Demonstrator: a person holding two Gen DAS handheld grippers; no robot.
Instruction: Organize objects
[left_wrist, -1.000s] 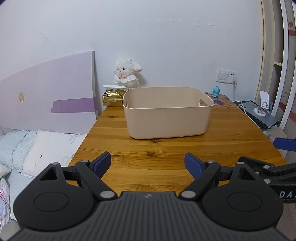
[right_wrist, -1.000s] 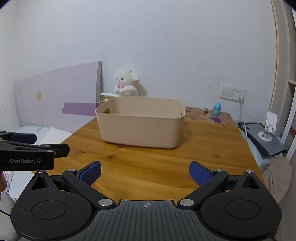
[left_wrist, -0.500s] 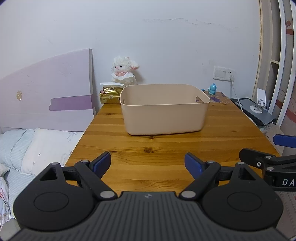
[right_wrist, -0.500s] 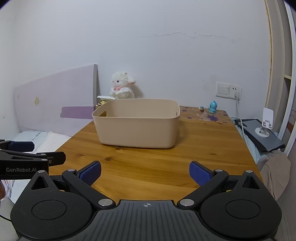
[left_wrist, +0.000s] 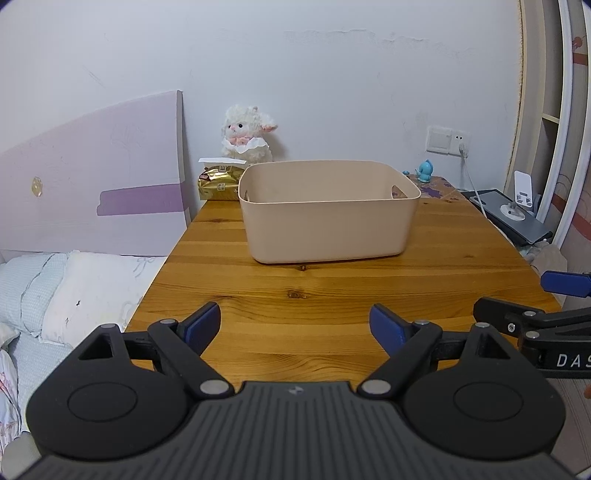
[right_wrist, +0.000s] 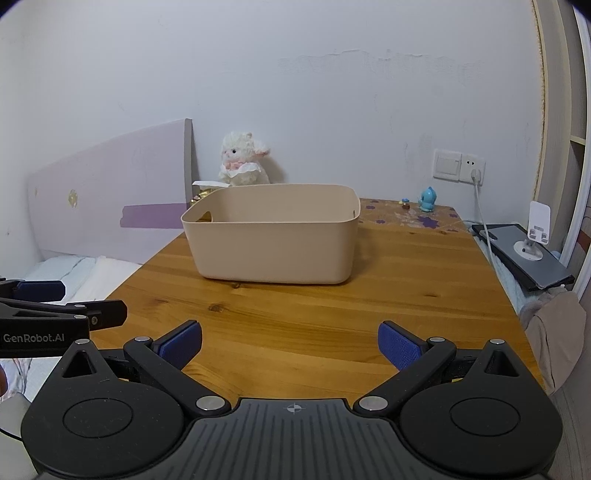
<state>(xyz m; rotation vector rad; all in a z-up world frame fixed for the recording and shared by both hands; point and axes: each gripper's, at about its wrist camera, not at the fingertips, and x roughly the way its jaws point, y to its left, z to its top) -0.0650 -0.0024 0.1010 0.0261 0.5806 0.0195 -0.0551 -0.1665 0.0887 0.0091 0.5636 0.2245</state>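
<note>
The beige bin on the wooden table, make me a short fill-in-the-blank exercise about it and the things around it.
1. The beige bin stands on the ____ table.
2. Behind the bin, against the wall, sits a white plush ____.
3. The small figurine near the wall socket is ____ in colour.
4. Both the left gripper and the right gripper have their fingers ____.

Missing words: wooden; lamb; blue; open

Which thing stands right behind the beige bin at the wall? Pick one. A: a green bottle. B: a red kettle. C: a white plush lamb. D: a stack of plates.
C: a white plush lamb sits against the wall just behind the bin.
</note>
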